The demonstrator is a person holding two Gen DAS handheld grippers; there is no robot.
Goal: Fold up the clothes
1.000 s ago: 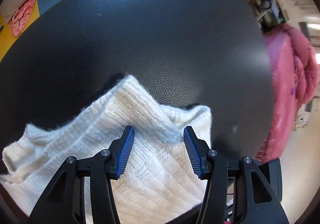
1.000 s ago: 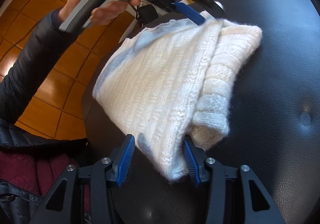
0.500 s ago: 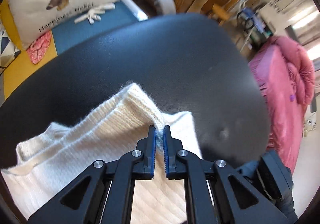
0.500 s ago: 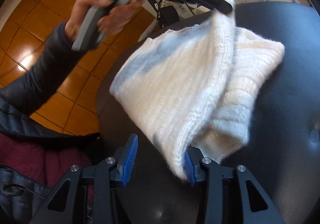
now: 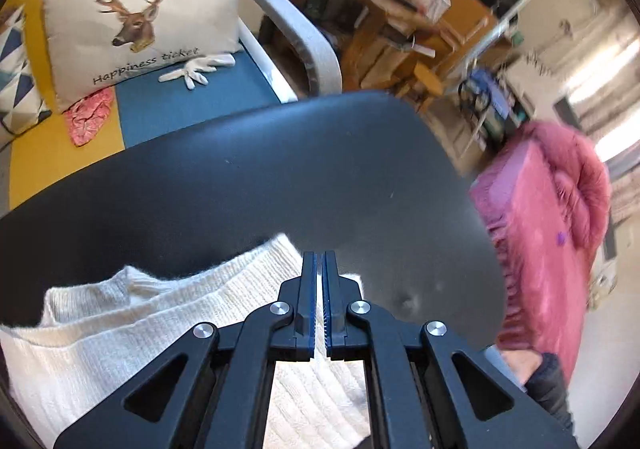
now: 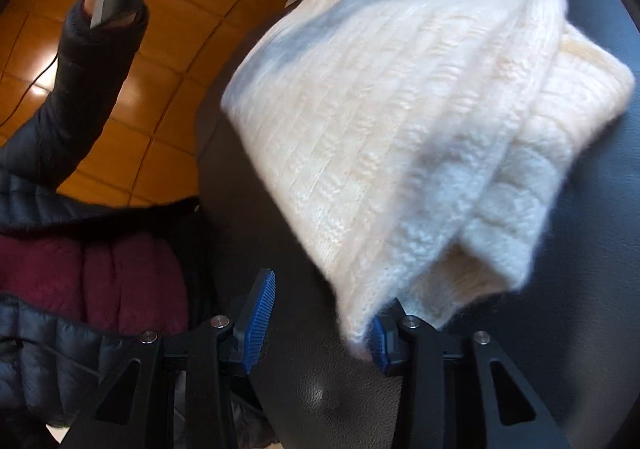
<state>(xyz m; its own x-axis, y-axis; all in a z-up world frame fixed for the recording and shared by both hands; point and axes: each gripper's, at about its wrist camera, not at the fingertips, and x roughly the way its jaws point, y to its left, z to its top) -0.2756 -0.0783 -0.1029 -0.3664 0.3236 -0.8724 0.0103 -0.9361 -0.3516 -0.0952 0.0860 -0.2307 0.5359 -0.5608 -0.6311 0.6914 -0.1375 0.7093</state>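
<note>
Sweater (image 5: pixel 132 333), cream knit, lying on black seat (image 5: pixel 280 177), pinched at its edge by closed left gripper (image 5: pixel 319 265); hanging against one finger of half-open right gripper (image 6: pixel 320 313), not clamped

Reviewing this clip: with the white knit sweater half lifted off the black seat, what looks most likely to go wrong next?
1. The left gripper is shut on only a thin edge of the white sweater; the heavy knit might slip out as it lifts.
2. The right gripper has been closing but stands open; the sweater's corner touches just one pad, so a pinch may miss.
3. The sweater overhangs the edge of the black seat toward the floor and could slide off.
</note>
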